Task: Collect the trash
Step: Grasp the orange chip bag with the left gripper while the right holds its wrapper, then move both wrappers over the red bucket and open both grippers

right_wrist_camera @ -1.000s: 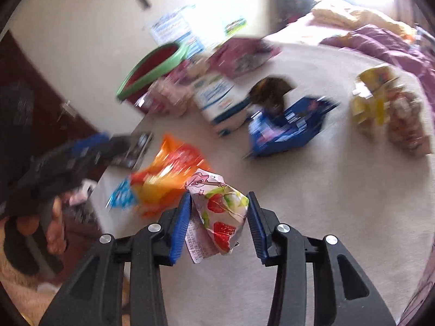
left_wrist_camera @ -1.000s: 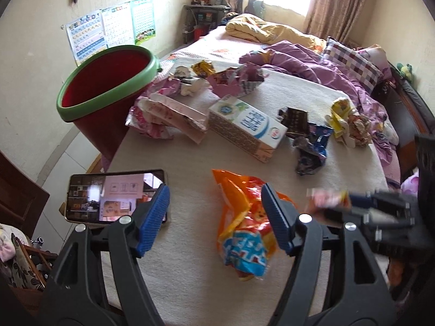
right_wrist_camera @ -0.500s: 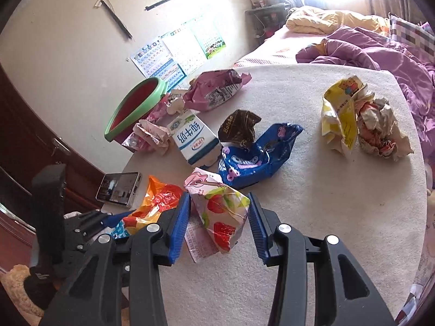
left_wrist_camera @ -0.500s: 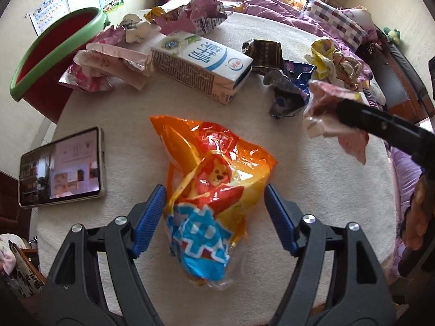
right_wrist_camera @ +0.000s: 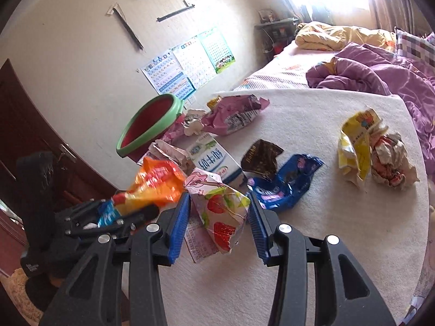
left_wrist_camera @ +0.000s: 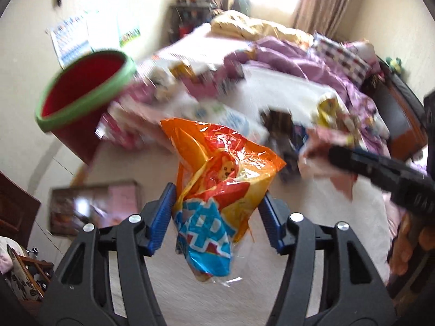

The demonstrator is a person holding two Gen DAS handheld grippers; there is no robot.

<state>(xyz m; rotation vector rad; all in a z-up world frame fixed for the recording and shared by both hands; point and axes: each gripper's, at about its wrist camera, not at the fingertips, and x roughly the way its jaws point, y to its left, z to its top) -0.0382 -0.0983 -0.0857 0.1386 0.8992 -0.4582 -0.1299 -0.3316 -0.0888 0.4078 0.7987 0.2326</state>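
Note:
My left gripper (left_wrist_camera: 217,217) is shut on an orange and blue snack bag (left_wrist_camera: 217,190) and holds it above the table; the bag also shows in the right wrist view (right_wrist_camera: 152,184). My right gripper (right_wrist_camera: 218,217) is shut on a pink strawberry wrapper (right_wrist_camera: 220,209), seen in the left wrist view (left_wrist_camera: 323,152) too. A red bin with a green rim (left_wrist_camera: 81,95) stands tilted at the table's far left edge (right_wrist_camera: 152,122).
On the white table (right_wrist_camera: 312,244) lie a milk carton (right_wrist_camera: 212,160), a blue wrapper (right_wrist_camera: 285,187), a brown wrapper (right_wrist_camera: 261,154), a pink bag (right_wrist_camera: 233,114) and yellow and red crumpled wrappers (right_wrist_camera: 372,146). A phone (left_wrist_camera: 95,206) lies at the left. A bed (right_wrist_camera: 367,62) is behind.
My left gripper closed on the orange snack bag and lifted it off the table, tilting up toward the bin. My right gripper kept hold of the strawberry wrapper.

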